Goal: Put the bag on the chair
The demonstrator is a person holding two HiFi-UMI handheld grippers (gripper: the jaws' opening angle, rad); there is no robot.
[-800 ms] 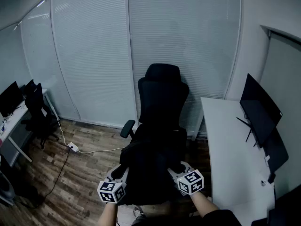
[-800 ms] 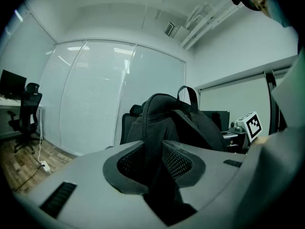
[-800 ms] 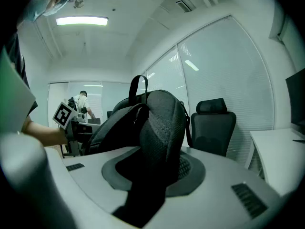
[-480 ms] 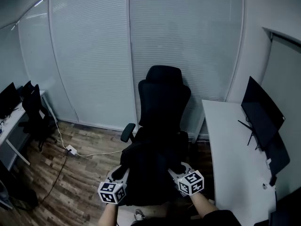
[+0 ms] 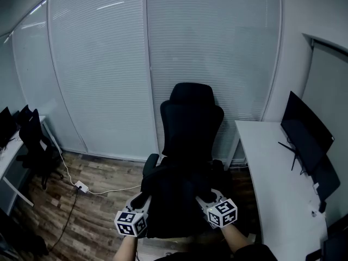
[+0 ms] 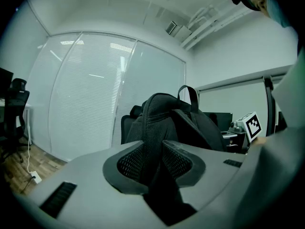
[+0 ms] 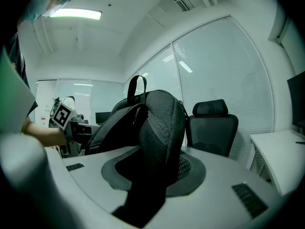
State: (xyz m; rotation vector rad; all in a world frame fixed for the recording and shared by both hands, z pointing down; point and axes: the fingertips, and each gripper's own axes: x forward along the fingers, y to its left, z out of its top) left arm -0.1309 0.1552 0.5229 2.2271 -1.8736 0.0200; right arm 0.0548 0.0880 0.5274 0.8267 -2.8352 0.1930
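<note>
A black backpack [image 5: 175,200] hangs between my two grippers, just in front of a black office chair [image 5: 191,121] with a high back and headrest. My left gripper [image 5: 137,204] is shut on the bag's left shoulder strap [image 6: 151,142], which runs up between its mesh pads. My right gripper [image 5: 209,198] is shut on the padded right strap [image 7: 159,142]. In the left gripper view the backpack [image 6: 181,123] rises ahead with its top handle up. The right gripper view shows the backpack [image 7: 119,128] at left and the chair [image 7: 214,128] behind it.
A white desk [image 5: 274,173] with a dark monitor [image 5: 304,135] runs along the right. Another black chair [image 5: 35,145] and a desk stand at the far left. A white power strip [image 5: 81,187] with its cable lies on the wooden floor. Blinds cover the glass wall behind.
The view has shifted so the chair sits slightly nearer and more central. Both grippers still hold the bag at the same place low in the view.
</note>
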